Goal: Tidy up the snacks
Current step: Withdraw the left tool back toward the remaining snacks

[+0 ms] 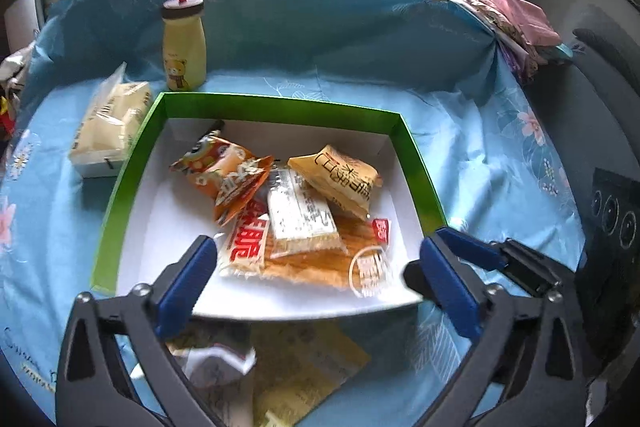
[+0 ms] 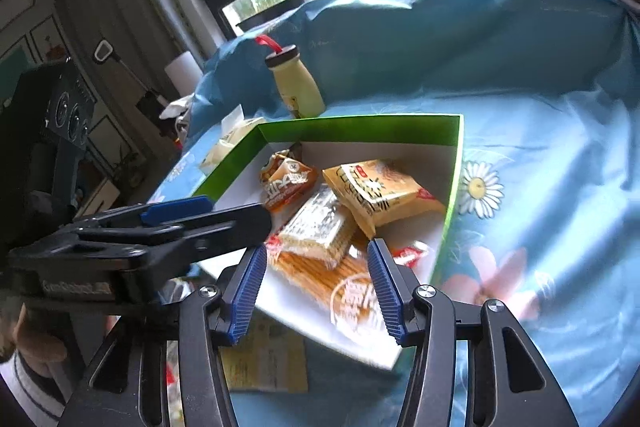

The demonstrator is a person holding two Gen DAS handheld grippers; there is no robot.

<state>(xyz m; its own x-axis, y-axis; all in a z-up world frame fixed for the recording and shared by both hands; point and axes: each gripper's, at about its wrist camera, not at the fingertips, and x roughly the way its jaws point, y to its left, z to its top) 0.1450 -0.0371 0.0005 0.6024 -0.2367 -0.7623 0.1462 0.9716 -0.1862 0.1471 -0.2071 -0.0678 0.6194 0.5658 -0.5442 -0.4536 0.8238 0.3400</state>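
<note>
Nearest to us, a yellow leaflet [image 1: 304, 371] lies on the blue cloth [image 1: 480, 131] just in front of the green box [image 1: 276, 105]. Our left gripper [image 1: 316, 263] hangs over the box's near edge with its blue pads [image 1: 184, 287] spread wide and nothing between them. Our right gripper [image 2: 316, 283] is beside it over the same edge, pads partly apart, pinching nothing; the big orange packet shows in the gap beneath.

Inside the box, the snacks lie in a loose heap: the big orange packet [image 1: 304, 259] at the near side, a clear cracker pack [image 1: 300, 215] on top of it, a yellow packet [image 1: 336, 179] behind that to the right, an orange pouch [image 1: 224, 171] behind to the left.

Left of the box, just beside its wall, sits a pale wrapped pack [image 1: 108, 127]. Behind the box's far left corner stands a yellow bottle [image 1: 184, 43], upright, with a red loop on its cap.
</note>
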